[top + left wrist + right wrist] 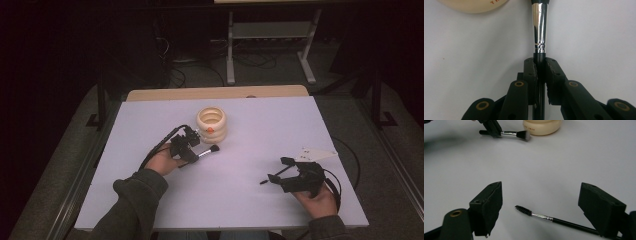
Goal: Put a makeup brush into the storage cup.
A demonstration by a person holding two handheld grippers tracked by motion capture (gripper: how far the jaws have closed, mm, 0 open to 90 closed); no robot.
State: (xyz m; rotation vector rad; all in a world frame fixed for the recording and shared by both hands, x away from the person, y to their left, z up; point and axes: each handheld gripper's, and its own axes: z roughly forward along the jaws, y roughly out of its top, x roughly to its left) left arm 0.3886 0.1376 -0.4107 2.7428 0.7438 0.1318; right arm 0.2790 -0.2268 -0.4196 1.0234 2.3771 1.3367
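Left gripper (540, 67) clamped on black-handled, silver-ferruled makeup brush (539, 32), bristles cut off, beside cream ribbed holder (211, 124). Right gripper (540, 205) wide open over black spoolie wand (544, 217) on white bench (250, 125).

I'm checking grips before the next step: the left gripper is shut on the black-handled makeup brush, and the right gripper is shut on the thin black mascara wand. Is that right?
Not quite. The left gripper is shut on the black-handled makeup brush, but the right gripper is open: in the right gripper view its jaws stand wide apart, and the thin black mascara wand lies on the white table between them, ungripped.
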